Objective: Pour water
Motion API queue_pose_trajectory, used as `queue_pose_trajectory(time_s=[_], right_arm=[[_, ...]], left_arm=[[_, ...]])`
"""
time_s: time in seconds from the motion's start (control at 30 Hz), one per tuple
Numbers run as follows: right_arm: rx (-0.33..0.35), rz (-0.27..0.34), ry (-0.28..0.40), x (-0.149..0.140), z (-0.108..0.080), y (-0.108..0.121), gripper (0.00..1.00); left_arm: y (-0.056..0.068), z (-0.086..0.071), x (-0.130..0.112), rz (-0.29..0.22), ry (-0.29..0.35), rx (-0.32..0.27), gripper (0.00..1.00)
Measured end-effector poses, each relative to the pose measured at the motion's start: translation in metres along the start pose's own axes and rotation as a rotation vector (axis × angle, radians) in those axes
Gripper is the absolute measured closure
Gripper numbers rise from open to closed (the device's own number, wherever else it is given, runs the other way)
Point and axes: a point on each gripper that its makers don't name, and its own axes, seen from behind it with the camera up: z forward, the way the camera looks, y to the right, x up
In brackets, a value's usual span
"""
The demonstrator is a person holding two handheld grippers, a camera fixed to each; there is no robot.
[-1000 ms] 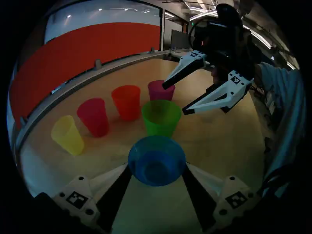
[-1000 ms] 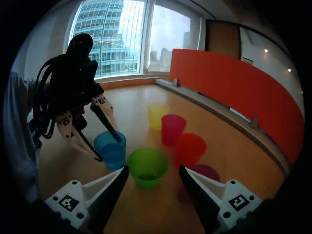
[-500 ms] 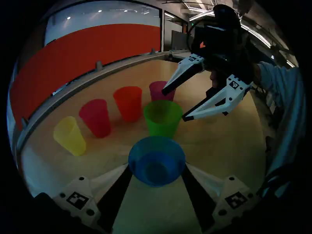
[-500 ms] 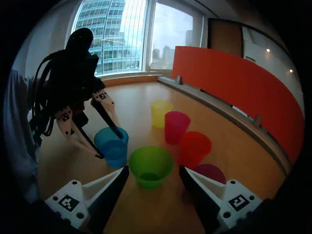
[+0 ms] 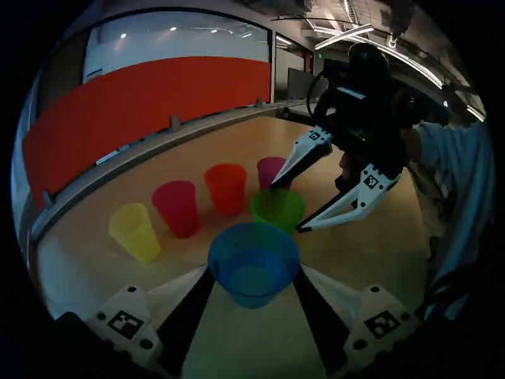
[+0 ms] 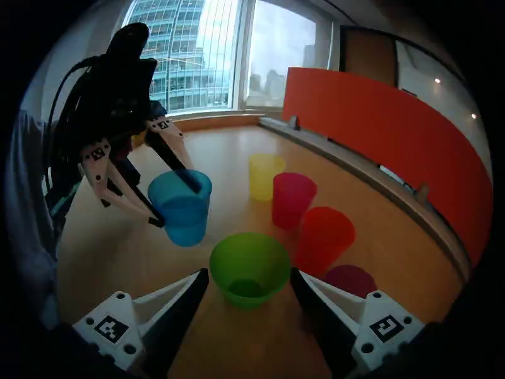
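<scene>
A blue cup (image 5: 254, 262) with what looks like water in it sits between my left gripper's fingers, and my left gripper (image 5: 254, 273) is shut on it. In the right gripper view the blue cup (image 6: 180, 208) hangs above the wooden table (image 6: 252, 341), held by the left gripper (image 6: 177, 205). A green cup (image 6: 249, 265) stands on the table between the fingers of my right gripper (image 6: 247, 276), which is open. In the left gripper view the right gripper (image 5: 287, 206) straddles the green cup (image 5: 278, 211).
A yellow cup (image 5: 134, 230), a pink cup (image 5: 178, 207), an orange cup (image 5: 226, 187) and a purple cup (image 5: 270, 169) stand in a row behind the green one. An orange wall panel (image 5: 126, 107) runs along the table's far edge. A person's sleeve (image 5: 454, 164) is on the right.
My left gripper has lifted the blue cup off the table. The right gripper has moved in closer around the green cup.
</scene>
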Motion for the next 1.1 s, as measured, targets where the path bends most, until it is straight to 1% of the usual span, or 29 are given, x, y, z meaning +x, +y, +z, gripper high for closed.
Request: queue_pose_trajectory(time_s=[0.27, 0.47, 0.67, 0.73, 0.77, 0.87, 0.97, 1.1], right_arm=[[-0.009, -0.007, -0.011, -0.004, 0.011, 0.002, 0.0], [-0.011, -0.012, -0.015, -0.004, 0.017, 0.0, 0.0], [-0.02, -0.018, -0.013, -0.003, 0.019, 0.001, 0.0], [-0.011, -0.016, -0.018, -0.005, 0.02, 0.0, 0.07], [-0.006, -0.015, -0.02, -0.006, 0.021, -0.002, 0.08], [0.005, 0.0, -0.011, -0.006, 0.021, -0.004, 0.09], [0.01, 0.028, 0.015, 0.002, 0.019, -0.004, 0.09], [-0.001, 0.05, 0.053, 0.014, 0.011, 0.0, 0.09]], left_arm=[[-0.01, -0.015, 0.012, 0.005, 0.044, 0.036, 0.15], [-0.015, -0.02, 0.016, 0.0, 0.06, 0.051, 0.15], [-0.019, -0.023, 0.018, -0.004, 0.069, 0.06, 0.16], [-0.02, -0.023, 0.018, -0.006, 0.071, 0.062, 0.16], [-0.02, -0.023, 0.018, -0.007, 0.072, 0.063, 0.15], [-0.022, -0.024, 0.02, -0.01, 0.077, 0.068, 0.15], [-0.023, -0.025, 0.02, -0.013, 0.083, 0.073, 0.15], [-0.024, -0.027, 0.022, -0.016, 0.088, 0.08, 0.16]])
